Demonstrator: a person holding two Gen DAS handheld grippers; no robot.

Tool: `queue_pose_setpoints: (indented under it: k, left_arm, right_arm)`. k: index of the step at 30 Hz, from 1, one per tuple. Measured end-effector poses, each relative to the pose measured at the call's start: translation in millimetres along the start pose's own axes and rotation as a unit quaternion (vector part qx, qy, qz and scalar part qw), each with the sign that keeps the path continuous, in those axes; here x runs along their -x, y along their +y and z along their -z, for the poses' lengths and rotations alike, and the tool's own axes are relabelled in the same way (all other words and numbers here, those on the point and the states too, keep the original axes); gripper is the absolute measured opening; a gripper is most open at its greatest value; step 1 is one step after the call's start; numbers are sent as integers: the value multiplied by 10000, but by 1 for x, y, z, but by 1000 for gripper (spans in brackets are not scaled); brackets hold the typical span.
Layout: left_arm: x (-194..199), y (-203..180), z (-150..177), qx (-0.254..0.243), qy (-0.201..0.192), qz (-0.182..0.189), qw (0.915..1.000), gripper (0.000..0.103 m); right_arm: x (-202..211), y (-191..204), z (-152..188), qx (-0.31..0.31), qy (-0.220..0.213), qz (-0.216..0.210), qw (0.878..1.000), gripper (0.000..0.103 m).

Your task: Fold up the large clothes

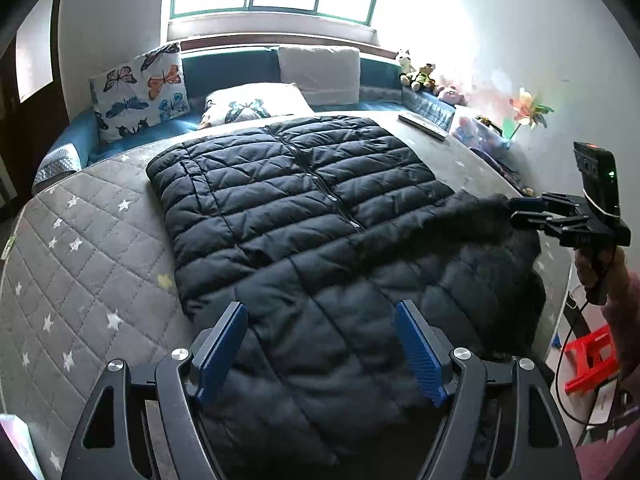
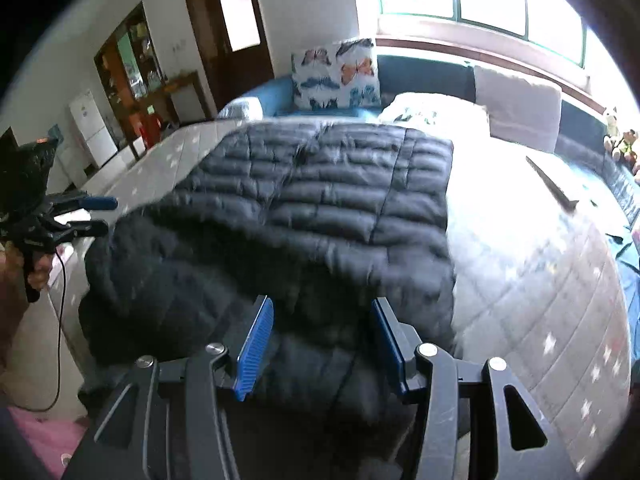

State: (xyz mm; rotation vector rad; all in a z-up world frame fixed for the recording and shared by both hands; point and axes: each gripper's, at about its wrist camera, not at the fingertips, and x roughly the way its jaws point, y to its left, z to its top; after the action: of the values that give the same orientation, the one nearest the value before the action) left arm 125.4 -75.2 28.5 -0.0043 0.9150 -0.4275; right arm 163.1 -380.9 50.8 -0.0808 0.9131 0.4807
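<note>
A large black quilted puffer coat (image 1: 304,208) lies front-up and zipped on the grey star-patterned mattress (image 1: 80,248). It also fills the right wrist view (image 2: 320,208), blurred. My left gripper (image 1: 320,344) is open, its blue pads just above the coat's near end, holding nothing. My right gripper (image 2: 320,344) is open above the coat's near edge. In the left wrist view it (image 1: 516,210) sits at the coat's fur-trimmed right side. In the right wrist view the left gripper (image 2: 102,214) shows at the left, open.
Butterfly pillows (image 1: 140,92), a white cushion (image 1: 320,74) and soft toys (image 1: 420,72) line the bed's far end under a window. A flat grey object (image 1: 424,125) lies on the mattress at the far right. A red stool (image 1: 590,360) stands on the floor at the right.
</note>
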Motion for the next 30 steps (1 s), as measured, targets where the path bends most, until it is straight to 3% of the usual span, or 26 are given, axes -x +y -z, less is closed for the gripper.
queue_pose_setpoints:
  k: [5, 8, 12, 16, 19, 24, 30]
  left_arm:
    - [-37, 14, 1, 181, 459, -66, 9988, 81]
    - [-47, 13, 12, 70, 438, -57, 9990, 81]
    - [-54, 12, 17, 25, 401, -120, 9991, 81]
    - [-44, -1, 16, -106, 432, -417, 9981, 81]
    - [-15, -17, 19, -249, 269, -398, 9985, 81]
    - [35, -69, 43, -822, 87, 65, 9966, 81]
    - [35, -124, 89, -1194, 629, 750, 9880, 81]
  right_arm:
    - [-31, -20, -5, -237, 274, 137, 9992, 55]
    - [-51, -31, 10, -304, 573, 132, 9978, 55]
    - [-56, -34, 27, -314, 486, 26, 9983, 55]
    - [-53, -30, 26, -207, 493, 127, 9985, 55]
    - [-39, -21, 23, -78, 510, 328, 9981, 55]
    - [7, 4, 25, 277, 177, 414, 9986, 57]
    - [31, 38, 37, 813, 248, 307, 9959, 57]
